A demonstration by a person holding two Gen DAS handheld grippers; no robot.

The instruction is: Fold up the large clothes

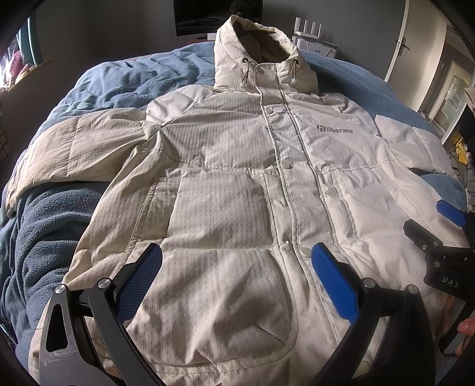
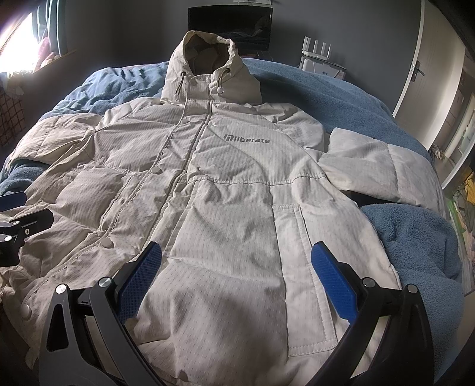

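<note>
Lying face up, zipped, across the blue blanket [image 1: 53,237] on the bed: cream hooded jacket [image 1: 225,184], hood toward frame top, sleeves spreading to both sides. Hovering above its hem at frame bottom, both spread wide and gripping nothing: left gripper [image 1: 237,279] and right gripper [image 2: 237,279].

Blue fleece blanket [image 2: 341,89]: covered the bed, rumpled along its left edge. Dark screen [image 2: 230,26]: stood against the grey wall beyond the bed's far edge. White router [image 2: 316,50], four antennas: by the far right corner. White door [image 2: 415,59] with handle: right wall.
</note>
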